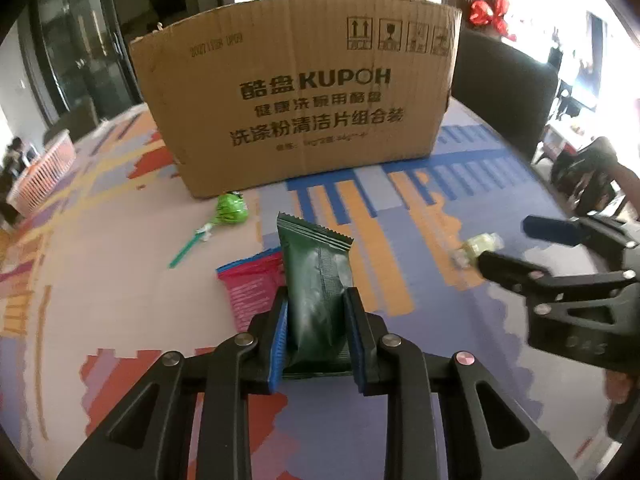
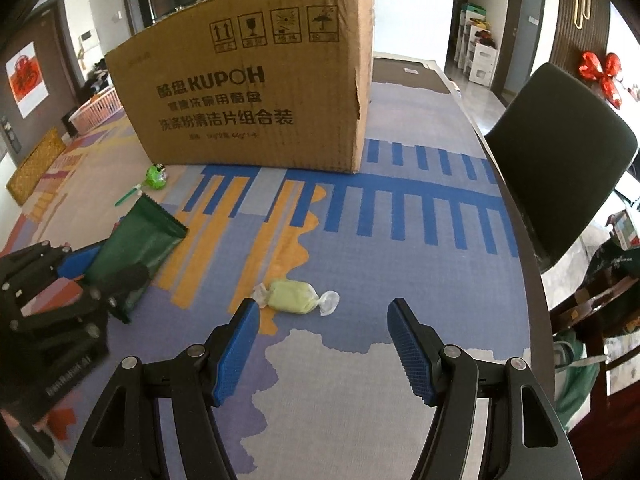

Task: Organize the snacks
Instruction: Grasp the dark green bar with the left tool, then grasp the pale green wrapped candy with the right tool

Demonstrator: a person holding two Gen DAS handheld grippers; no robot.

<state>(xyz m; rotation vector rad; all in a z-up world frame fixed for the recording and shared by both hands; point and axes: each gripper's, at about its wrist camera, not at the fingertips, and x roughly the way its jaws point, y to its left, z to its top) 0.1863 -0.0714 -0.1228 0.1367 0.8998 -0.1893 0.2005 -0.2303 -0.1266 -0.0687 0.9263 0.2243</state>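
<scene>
My left gripper [image 1: 317, 296] is shut on a dark green snack packet [image 1: 316, 264], its blue pads pressing both sides while the packet's far end rises off the mat. The right wrist view shows the same packet [image 2: 140, 236] in that gripper [image 2: 108, 268] at the left. A pink-red packet [image 1: 252, 280] lies flat under and left of it. My right gripper [image 2: 323, 305] stands open just above the mat. A pale green wrapped candy [image 2: 294, 296] lies right before its fingertips, nearer the left one, untouched. A green lollipop [image 1: 230, 210] lies by the cardboard box [image 1: 304, 100].
The tall cardboard box [image 2: 248, 92] stands at the back of the patterned table mat [image 2: 400, 264]. A pink basket [image 1: 44, 176] sits far left. A dark chair [image 2: 560, 152] stands at the table's right edge, beyond which the floor drops away.
</scene>
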